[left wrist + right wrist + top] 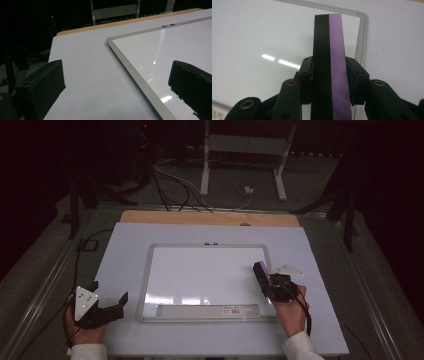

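High view, left to right: the left hand (pixel 86 330) is resting at the near left corner of the table (pixel 120 250), holding the left gripper (pixel 111 302) with its jaws standing wide apart and gripping nothing; in the left gripper view the two jaws are framing bare tabletop and the rounded corner of the whiteboard (pixel 160 50). At centre, the whiteboard (pixel 200 270) is lying flat, its writing surface showing no marks, only glare from the lights, with a labelled tray along its near edge. At right, the right hand (pixel 291 312) is angling the right gripper (pixel 267 281) forward and leftward over the board's right edge, the jaws clamping an eraser (pixel 261 270); the right gripper view is showing the eraser (pixel 329 65), black felt on one side and purple backing on the other, standing on edge between the closed jaws. Whether the felt is touching the board cannot be told. Judged from the clean surface, the wiping is appearing largely done, with setting the eraser down likely remaining.
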A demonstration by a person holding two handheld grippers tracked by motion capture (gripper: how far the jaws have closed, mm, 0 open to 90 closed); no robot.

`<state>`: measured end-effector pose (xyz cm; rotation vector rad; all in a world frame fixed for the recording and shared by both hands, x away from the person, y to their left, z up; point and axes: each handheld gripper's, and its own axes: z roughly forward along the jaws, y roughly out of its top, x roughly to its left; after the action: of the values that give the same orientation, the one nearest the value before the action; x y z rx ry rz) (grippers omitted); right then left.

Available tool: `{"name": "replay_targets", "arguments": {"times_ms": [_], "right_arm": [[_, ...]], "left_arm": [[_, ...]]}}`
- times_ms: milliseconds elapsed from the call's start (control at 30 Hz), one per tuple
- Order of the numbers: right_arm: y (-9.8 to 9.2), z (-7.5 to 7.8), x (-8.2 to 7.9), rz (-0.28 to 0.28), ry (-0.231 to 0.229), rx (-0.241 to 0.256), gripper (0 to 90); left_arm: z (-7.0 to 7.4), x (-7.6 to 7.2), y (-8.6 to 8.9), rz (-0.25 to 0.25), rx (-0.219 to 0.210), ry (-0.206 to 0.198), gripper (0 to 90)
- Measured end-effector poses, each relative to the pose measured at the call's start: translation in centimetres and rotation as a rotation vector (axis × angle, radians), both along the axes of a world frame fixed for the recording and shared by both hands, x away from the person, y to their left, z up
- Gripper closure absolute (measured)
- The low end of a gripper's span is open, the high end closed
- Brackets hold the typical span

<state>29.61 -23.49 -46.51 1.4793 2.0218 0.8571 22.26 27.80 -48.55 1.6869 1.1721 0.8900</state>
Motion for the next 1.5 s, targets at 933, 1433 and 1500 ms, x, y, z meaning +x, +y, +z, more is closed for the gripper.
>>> {"name": "replay_targets", "arguments": {"times_ms": [933, 1433, 1500], "right_arm": [[0.0, -2.0, -4.1, -0.032, 0.09, 0.023, 55.7], [-2.6, 0.0, -3.7, 0.066, -0.058, 0.111, 18.0], [-3.2, 0.0, -3.6, 0.079, -0.116, 0.104, 14.7]], "left_arm": [[0.0, 0.0, -0.1, -0.004, 0.001, -0.001, 1.3], [0.0, 0.0, -0.1, -0.005, -0.001, -0.002, 1.3], [0.0, 0.0, 0.0, -0.004, -0.001, -0.001, 1.3]]}}
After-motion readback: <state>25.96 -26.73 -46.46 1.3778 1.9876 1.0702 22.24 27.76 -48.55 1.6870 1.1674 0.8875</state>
